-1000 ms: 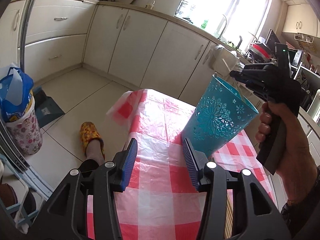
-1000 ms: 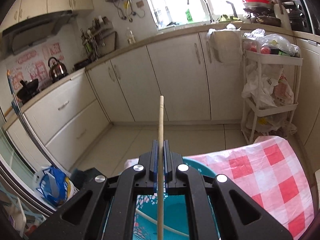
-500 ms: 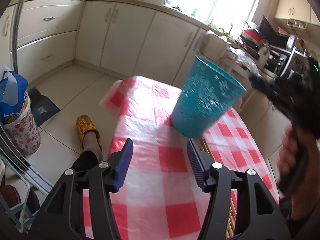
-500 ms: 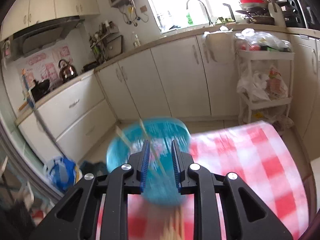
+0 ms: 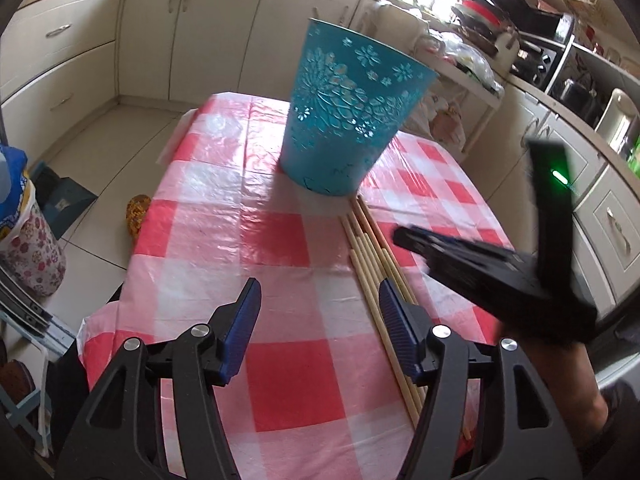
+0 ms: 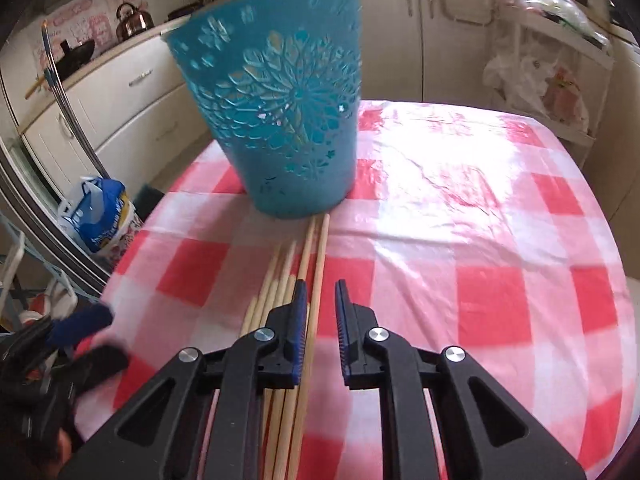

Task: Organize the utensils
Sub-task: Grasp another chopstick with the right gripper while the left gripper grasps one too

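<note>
A teal cut-out basket (image 5: 347, 114) stands upright on the red-and-white checked tablecloth (image 5: 240, 240); it also shows in the right wrist view (image 6: 286, 120). Several long wooden sticks (image 5: 372, 268) lie side by side on the cloth, their far ends at the basket's base, also seen in the right wrist view (image 6: 292, 276). My left gripper (image 5: 318, 320) is open and empty above the cloth, left of the sticks. My right gripper (image 6: 322, 312) is open and empty just above the sticks; it appears blurred at the right of the left wrist view (image 5: 480, 256).
Cream kitchen cabinets (image 5: 200, 28) line the far wall. A flowered bin with a blue bag (image 5: 24, 240) stands on the floor at the left. A white rack with plastic bags (image 6: 548, 60) stands beyond the table. A slipper (image 5: 138, 212) lies by the table's left edge.
The right gripper let go of the stick it held over the basket, opened, and came down over the sticks on the table. The basket went from tilted to upright. The left gripper drew back.
</note>
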`<state>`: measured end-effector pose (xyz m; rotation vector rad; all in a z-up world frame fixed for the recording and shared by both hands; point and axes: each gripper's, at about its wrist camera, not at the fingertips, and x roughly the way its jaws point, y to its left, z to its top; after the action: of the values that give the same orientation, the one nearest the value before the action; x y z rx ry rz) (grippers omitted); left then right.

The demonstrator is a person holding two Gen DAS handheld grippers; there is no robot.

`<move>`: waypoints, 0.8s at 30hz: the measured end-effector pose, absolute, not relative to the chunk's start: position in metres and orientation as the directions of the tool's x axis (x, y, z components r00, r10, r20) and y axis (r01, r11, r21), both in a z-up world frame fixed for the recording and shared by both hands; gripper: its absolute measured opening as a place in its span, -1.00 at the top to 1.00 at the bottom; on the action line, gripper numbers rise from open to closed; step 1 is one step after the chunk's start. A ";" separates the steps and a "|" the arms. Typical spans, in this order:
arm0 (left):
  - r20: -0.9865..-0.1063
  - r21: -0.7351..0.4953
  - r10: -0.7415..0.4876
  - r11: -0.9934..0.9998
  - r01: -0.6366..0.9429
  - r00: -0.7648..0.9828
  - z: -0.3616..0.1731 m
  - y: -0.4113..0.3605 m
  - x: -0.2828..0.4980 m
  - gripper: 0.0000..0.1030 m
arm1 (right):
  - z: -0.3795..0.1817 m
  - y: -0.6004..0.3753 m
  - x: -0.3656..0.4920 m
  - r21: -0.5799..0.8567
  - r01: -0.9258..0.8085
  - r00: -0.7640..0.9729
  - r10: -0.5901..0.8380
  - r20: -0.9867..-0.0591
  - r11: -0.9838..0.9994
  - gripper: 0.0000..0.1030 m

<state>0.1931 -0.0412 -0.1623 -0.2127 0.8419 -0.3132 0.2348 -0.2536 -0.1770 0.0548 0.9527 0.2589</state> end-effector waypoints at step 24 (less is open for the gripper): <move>-0.794 -0.144 -0.234 0.969 0.200 0.561 -0.188 -0.094 0.219 -0.15 | -0.188 -0.302 0.207 0.209 -0.143 0.519 0.253 -0.817 0.967 0.89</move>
<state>0.2187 -0.0938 -0.1876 -0.0388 0.9412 -0.2554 0.2072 -0.3022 -0.1884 0.1212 0.9983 0.2382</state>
